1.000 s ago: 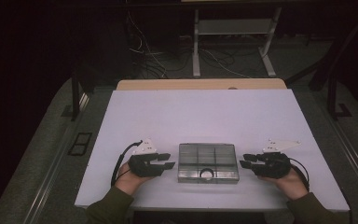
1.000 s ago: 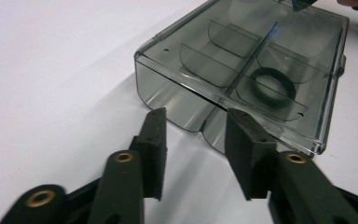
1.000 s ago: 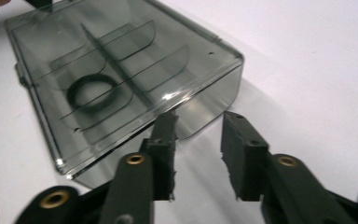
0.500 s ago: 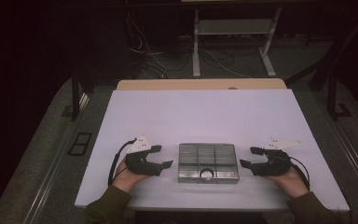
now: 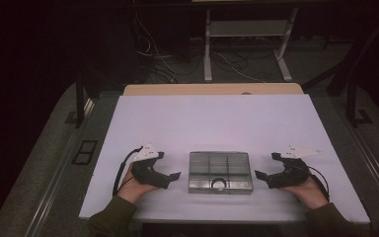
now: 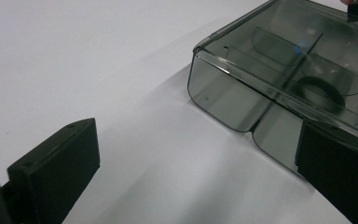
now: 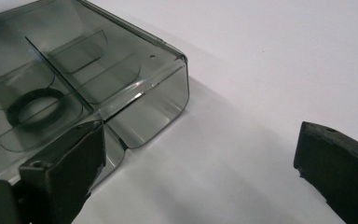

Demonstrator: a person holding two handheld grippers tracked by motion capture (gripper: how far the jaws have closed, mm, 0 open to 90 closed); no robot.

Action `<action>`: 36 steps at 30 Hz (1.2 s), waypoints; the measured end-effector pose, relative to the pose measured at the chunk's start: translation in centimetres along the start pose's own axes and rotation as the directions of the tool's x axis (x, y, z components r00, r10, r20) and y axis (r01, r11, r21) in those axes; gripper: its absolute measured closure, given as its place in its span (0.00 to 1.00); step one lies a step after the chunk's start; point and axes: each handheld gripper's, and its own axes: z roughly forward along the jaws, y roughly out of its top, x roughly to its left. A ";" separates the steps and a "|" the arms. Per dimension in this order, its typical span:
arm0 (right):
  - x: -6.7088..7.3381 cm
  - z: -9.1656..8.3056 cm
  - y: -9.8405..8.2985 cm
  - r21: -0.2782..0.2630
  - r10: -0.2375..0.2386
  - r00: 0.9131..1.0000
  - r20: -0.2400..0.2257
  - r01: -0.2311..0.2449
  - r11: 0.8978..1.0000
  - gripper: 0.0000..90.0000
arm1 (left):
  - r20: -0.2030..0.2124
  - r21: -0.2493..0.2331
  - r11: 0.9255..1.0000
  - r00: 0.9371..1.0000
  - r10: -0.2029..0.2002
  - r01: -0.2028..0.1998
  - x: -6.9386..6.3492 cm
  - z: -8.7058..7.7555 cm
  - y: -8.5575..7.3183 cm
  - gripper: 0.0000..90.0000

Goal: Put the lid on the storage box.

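- A smoky clear compartment box [image 5: 220, 172] with a black ring [image 5: 218, 183] inside sits near the white surface's [image 5: 212, 123] front edge.
- Left gripper [image 5: 170, 170] and right gripper [image 5: 265, 165] flank it, jaws just opened wide, nothing between them.

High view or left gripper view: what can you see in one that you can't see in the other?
The high view alone takes in the whole white table, both hand-held grippers, left and right, and the cables on the floor behind. The left gripper view alone gives a close look at one corner of the smoky plastic box and its inner dividers. Both share the box and the black ring inside it.
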 end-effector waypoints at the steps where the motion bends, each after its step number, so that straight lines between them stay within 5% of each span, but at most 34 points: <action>1: -0.1 -0.1 -0.1 -0.001 0.001 1.000 -0.001 -0.001 1.000 0.02 | -0.003 -0.002 1.000 1.000 -0.003 0.003 0.1 -0.1 -0.1 0.00; 36: -1.1 -3.5 -2.7 -0.082 0.013 1.000 -0.003 -0.014 0.997 0.02 | -0.010 -0.050 0.998 1.000 -0.024 0.024 0.1 -2.4 -1.7 0.00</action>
